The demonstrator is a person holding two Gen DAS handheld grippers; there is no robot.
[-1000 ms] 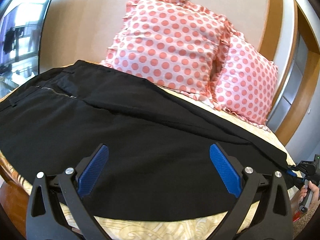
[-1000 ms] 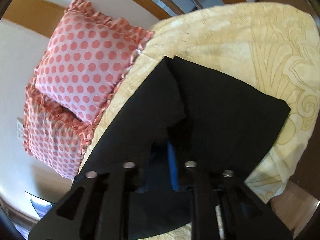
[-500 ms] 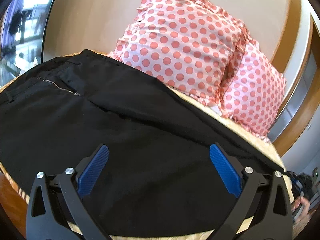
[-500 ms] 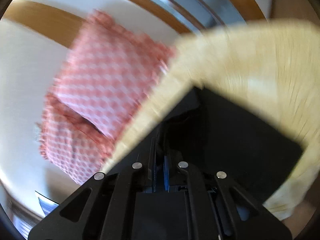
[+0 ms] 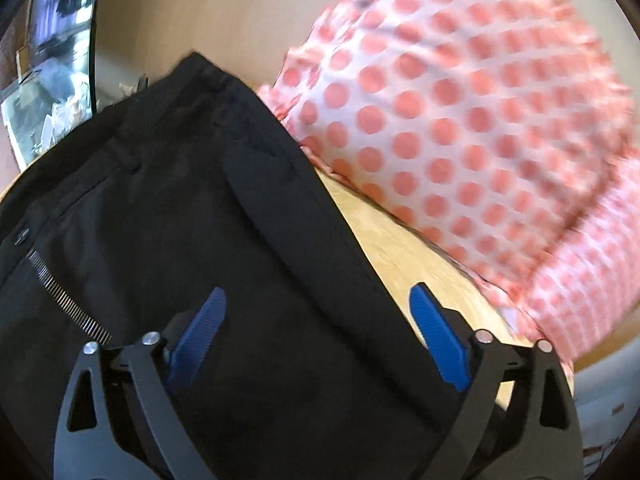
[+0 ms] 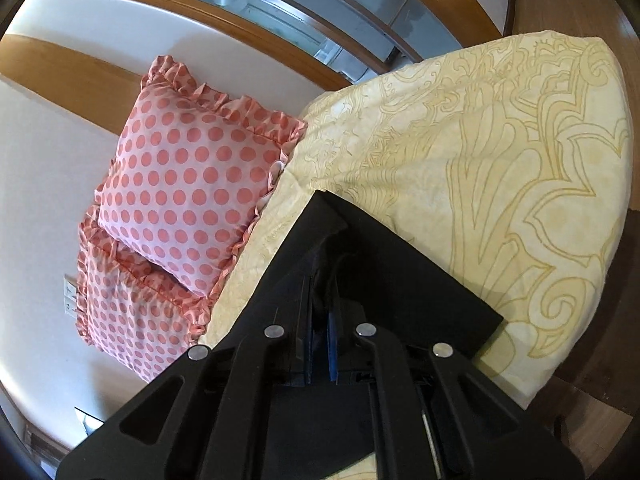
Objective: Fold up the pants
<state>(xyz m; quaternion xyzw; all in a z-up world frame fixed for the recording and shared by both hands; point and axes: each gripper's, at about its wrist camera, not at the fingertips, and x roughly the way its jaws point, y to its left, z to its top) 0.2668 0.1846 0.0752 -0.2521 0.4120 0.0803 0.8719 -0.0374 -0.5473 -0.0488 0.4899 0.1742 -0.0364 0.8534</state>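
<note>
right gripper [image 6: 320, 340] beside polka-dot pillows [image 6: 188, 184]

Open yellow bedspread [image 6: 500, 152] is seen to the right of the black pants [image 6: 400, 272], and a hand-held gripper could be passed there freely. On the other side, the way is closed by two dotted pillows [image 6: 188, 184] standing against the wall [image 6: 36, 200]. A narrow strip of bedspread, probably passable, is left between pants [image 5: 200, 220] and pillow [image 5: 460, 120].
</note>
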